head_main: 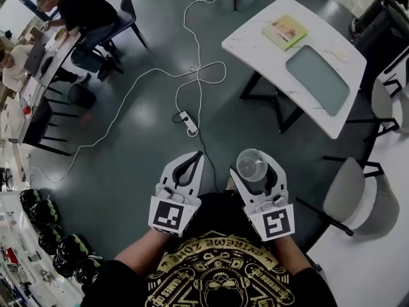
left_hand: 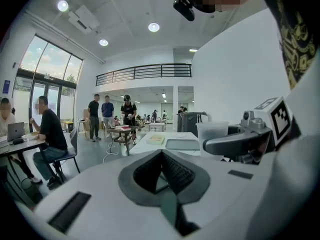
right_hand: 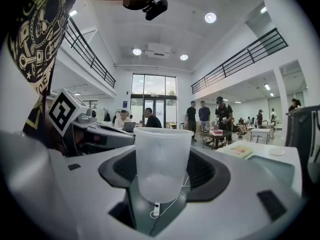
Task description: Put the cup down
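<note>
Upright, clear frosted cup [right_hand: 162, 164], empty, right tool [right_hand: 165, 176]

white table [head_main: 251, 41] with book [head_main: 285, 31] and grey mat [head_main: 317, 79], power strip [head_main: 190, 123] on floor

The cup [head_main: 250, 165] is frosted, translucent white. The right gripper [head_main: 259, 162] and left gripper [head_main: 186, 164] have white shells with black ribbed pads [right_hand: 209, 171], and each bears a marker cube [head_main: 171, 215] patterned in black-and-white squares. The shirt [head_main: 217, 277] is black with a gold ornamental print. The floor [head_main: 140, 114] is dark grey-green, crossed by a white cable [head_main: 192, 69] and a white power strip [head_main: 189, 123]. The table [head_main: 255, 43] is white with faint grey veining. At its far edge lies a yellow-green book [head_main: 284, 32], beside a grey-green mat [head_main: 317, 80]. Round things [head_main: 45, 213] at the floor's left edge look dark green and striped, though small.
</note>
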A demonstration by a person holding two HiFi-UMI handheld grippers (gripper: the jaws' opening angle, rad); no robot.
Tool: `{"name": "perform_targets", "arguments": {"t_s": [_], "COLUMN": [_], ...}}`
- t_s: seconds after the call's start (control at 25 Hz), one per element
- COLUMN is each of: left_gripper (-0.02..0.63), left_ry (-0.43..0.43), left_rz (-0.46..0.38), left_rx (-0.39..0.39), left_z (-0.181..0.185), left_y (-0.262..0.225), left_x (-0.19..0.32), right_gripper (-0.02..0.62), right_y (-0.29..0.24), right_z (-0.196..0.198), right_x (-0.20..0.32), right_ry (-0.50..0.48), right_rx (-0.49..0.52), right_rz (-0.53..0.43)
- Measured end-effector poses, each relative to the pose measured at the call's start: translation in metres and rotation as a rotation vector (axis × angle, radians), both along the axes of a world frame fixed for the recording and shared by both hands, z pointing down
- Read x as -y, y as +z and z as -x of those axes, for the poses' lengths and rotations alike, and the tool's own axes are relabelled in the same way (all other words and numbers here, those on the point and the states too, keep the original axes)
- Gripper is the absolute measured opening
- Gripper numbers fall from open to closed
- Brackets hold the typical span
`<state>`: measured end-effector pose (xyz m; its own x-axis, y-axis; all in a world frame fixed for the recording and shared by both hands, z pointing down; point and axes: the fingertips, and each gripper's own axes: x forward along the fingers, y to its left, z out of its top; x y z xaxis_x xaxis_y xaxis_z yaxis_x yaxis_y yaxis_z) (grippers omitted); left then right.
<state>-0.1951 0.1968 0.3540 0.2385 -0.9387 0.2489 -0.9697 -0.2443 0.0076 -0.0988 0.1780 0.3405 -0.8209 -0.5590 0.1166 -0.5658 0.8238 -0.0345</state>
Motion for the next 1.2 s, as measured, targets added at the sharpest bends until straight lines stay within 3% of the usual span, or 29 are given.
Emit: {"name": "perform_targets", "arguments": {"t_s": [0.36, 0.8, 1.2], "left_gripper": [0.003, 0.003, 0.003], "left_ry": [0.109, 0.232, 0.406], "left_rz": [-0.034, -0.019, -0.041], "left_rx": [0.014, 0.026, 0.004], "left_z": [-0.075, -0.131, -0.185], "left_y": [-0.011, -0.011, -0.012], "left_x": [0.054, 0.084, 0.133], "right_gripper": [0.279, 0.279, 0.279], "right_y": [-0.007, -0.013, -0.010], "right_z": [-0.068, -0.124, -0.166], "right_x": [0.039, 0.061, 0.094], "right_ry": [0.092, 0.226, 0.381], "right_rx": [0.030, 0.039, 0.007], "right_rz": [-0.022, -0.043, -0.065]}}
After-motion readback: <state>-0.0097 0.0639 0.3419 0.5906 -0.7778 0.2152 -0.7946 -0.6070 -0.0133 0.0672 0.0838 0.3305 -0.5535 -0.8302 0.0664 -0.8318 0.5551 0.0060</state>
